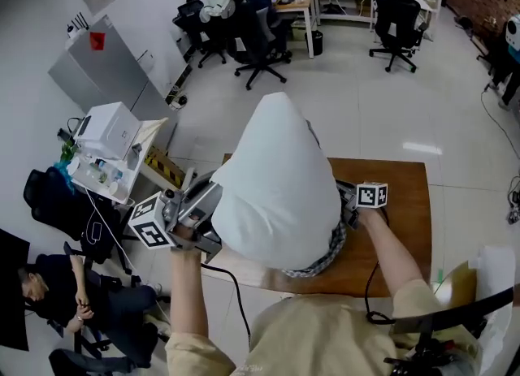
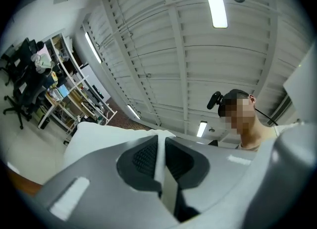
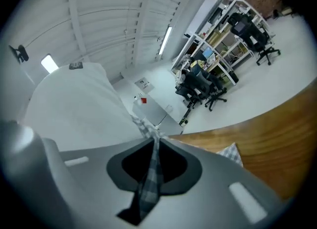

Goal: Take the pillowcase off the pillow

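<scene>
Left tongs (image 2: 160, 146): closed on a fold of the white pillow (image 1: 276, 179), at the pillow's 9 o'clock edge in the head view.
Right tongs (image 3: 154, 144): closed on a strip of the checked pillowcase (image 3: 148, 183), at the pillow's 4 o'clock.
Why held so: one grip probably anchors the pillow while the other pulls the case away from it.
Pillow position: between the two tongs, over the wooden surface (image 1: 402, 220).
Long axis: runs from 6 to 12 o'clock; the narrow end points to 12, away from the person.
Pillowcase: bunched round the end at 6 o'clock, with most of the pillow bare.
</scene>
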The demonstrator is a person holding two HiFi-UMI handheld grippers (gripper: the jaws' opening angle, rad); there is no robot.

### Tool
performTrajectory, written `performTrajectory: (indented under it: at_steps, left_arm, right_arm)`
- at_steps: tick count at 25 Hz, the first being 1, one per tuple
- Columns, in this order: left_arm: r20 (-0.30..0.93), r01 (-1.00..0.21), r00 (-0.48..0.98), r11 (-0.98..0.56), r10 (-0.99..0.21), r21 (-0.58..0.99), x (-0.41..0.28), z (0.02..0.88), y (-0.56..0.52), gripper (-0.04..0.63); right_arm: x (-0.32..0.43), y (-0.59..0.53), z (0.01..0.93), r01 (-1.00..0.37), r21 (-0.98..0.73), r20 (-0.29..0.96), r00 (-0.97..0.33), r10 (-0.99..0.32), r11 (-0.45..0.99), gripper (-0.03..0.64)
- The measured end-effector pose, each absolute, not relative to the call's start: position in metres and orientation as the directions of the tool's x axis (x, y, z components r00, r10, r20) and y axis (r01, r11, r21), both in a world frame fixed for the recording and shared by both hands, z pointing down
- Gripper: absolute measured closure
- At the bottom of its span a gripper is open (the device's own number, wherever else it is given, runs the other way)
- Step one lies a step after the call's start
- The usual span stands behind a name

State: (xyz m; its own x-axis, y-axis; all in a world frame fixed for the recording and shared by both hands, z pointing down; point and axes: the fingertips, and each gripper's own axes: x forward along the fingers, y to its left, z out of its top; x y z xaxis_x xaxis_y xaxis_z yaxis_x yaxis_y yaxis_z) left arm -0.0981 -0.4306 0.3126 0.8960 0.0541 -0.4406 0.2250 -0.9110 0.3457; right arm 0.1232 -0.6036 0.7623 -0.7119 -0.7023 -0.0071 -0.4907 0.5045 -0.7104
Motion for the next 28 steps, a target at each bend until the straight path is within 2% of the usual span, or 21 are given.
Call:
performTrajectory:
  at_steps: [2, 5, 8, 11, 14, 17, 20, 23, 25, 28]
  left_arm:
    - [-0.443, 0.187, 0.896, -0.930, 0.029, 0.315, -0.095, 0.313, -0.427, 0.583]
    - [-0.470, 0.153, 0.883, -0.941, -0.007, 0.302, -0.099, 0.318, -0.424, 0.583]
    - [-0.488, 0.129, 0.872, -0.939, -0.046, 0.319, -0.113, 0.317, -0.435, 0.583]
    - [-0.469, 0.143, 0.883, -0.937, -0.025, 0.319, -0.111, 0.314, -0.439, 0.583]
    - [-0.431, 0.156, 0.902, -0.938, 0.007, 0.310, -0.105, 0.315, -0.440, 0.583]
    - [-0.417, 0.106, 0.908, -0.931, -0.053, 0.349, -0.101, 0.314, -0.459, 0.581]
    - [-0.449, 0.066, 0.882, -0.908, -0.141, 0.414, -0.101, 0.306, -0.492, 0.581]
    - [-0.483, 0.081, 0.863, -0.905, -0.146, 0.418, -0.103, 0.291, -0.516, 0.581]
    - [-0.509, 0.118, 0.854, -0.912, -0.109, 0.393, -0.100, 0.279, -0.523, 0.581]
    - [-0.526, 0.154, 0.848, -0.919, -0.065, 0.362, -0.092, 0.268, -0.529, 0.581]
  right_arm:
    - [0.135, -0.609, 0.786, -0.523, -0.701, 0.038, -0.706, -0.707, 0.485, 0.594]
    - [0.156, -0.613, 0.831, -0.629, -0.643, 0.171, -0.673, -0.719, 0.436, 0.595]
    - [0.162, -0.618, 0.879, -0.686, -0.652, 0.310, -0.629, -0.713, 0.322, 0.595]
    - [0.157, -0.611, 0.917, -0.694, -0.697, 0.397, -0.582, -0.709, 0.181, 0.595]
    - [0.156, -0.609, 0.923, -0.746, -0.656, 0.462, -0.513, -0.723, 0.111, 0.595]
    - [0.161, -0.611, 0.884, -0.714, -0.688, 0.355, -0.489, -0.796, 0.132, 0.585]
    - [0.176, -0.592, 0.828, -0.666, -0.719, 0.186, -0.462, -0.867, 0.200, 0.491]
    - [0.172, -0.549, 0.794, -0.683, -0.685, 0.124, -0.452, -0.883, 0.253, 0.428]
    - [0.152, -0.516, 0.777, -0.688, -0.657, 0.113, -0.496, -0.861, 0.310, 0.426]
    - [0.092, -0.462, 0.761, -0.636, -0.633, 0.111, -0.639, -0.761, 0.442, 0.425]
